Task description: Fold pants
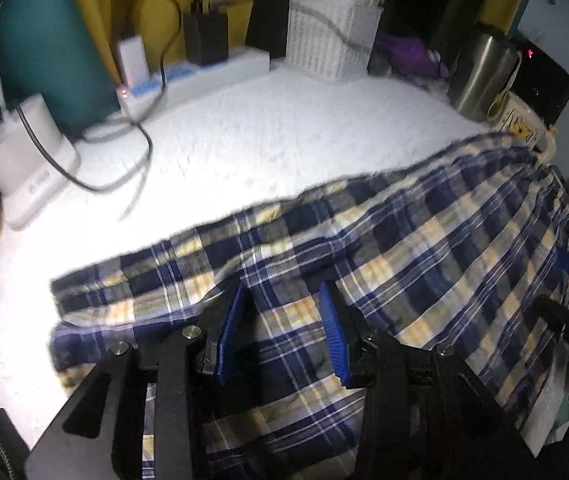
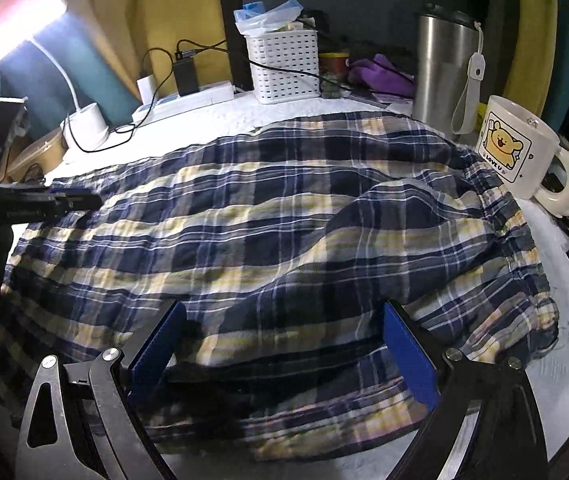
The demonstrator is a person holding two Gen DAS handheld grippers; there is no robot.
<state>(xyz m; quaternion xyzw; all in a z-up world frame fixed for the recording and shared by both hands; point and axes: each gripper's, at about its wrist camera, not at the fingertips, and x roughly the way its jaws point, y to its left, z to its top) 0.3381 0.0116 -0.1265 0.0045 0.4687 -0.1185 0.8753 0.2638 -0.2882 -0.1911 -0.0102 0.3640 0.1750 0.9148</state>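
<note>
Left gripper (image 1: 284,300) hovers over the plaid pants (image 1: 424,248), blue pads (image 1: 228,332) parted, nothing between them. Right gripper (image 2: 280,320) spread wide above the pants (image 2: 244,220), gripping nothing. Pants lie rumpled across the white table (image 1: 224,140), one edge against the bear mug (image 2: 516,152).

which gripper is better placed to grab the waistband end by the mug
Right. The right gripper hangs open over the pants near the mug; the left gripper sits nearer the leg ends.
</note>
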